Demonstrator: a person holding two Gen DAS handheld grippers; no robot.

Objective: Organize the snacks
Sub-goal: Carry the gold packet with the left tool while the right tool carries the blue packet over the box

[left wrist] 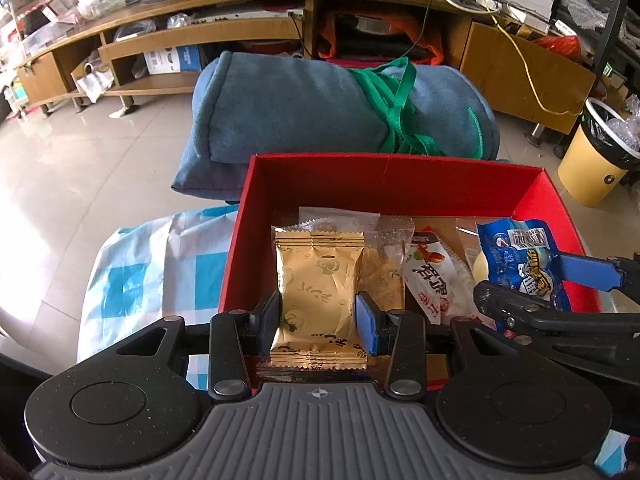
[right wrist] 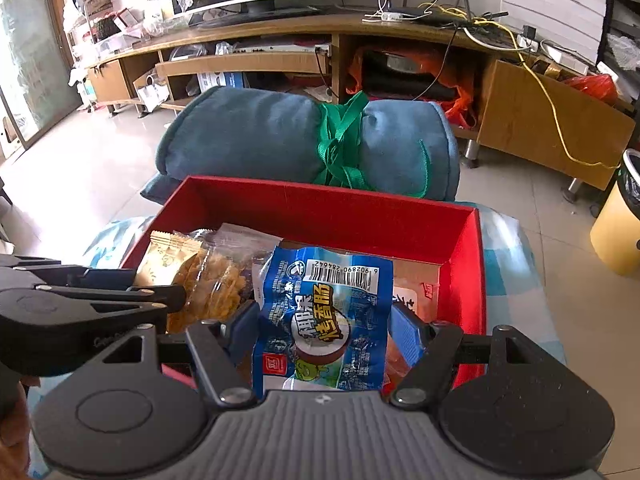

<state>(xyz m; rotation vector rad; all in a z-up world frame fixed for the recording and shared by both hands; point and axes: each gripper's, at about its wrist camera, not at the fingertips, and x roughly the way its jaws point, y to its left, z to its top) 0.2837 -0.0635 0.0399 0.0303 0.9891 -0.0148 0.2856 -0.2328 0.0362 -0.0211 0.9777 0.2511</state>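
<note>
While both grippers hang over a red box (left wrist: 384,184), each is clamped on a snack. In the left wrist view the left gripper (left wrist: 318,322) pinches a gold packet (left wrist: 320,284) by its sides, held upright above the box's near edge at 6 o'clock. In the right wrist view the right gripper (right wrist: 324,332) squeezes a blue sausage pack (right wrist: 324,316), barcode uppermost, over the box's near right part.

Inside the box lie a clear bag of fried crisps (right wrist: 212,284) at 9 o'clock of the blue pack and a white-and-red packet (left wrist: 430,280) between the two held snacks — the space below both grippers is already crowded. The box sits on a blue-and-white checked cloth (left wrist: 160,276).

Beyond the far wall, at 12 o'clock, a rolled blue cushion (left wrist: 300,108) tied with green straps (left wrist: 394,116) presses close. A yellow bin (left wrist: 596,152) stands at 3 o'clock, a wooden TV stand (right wrist: 280,40) behind.
</note>
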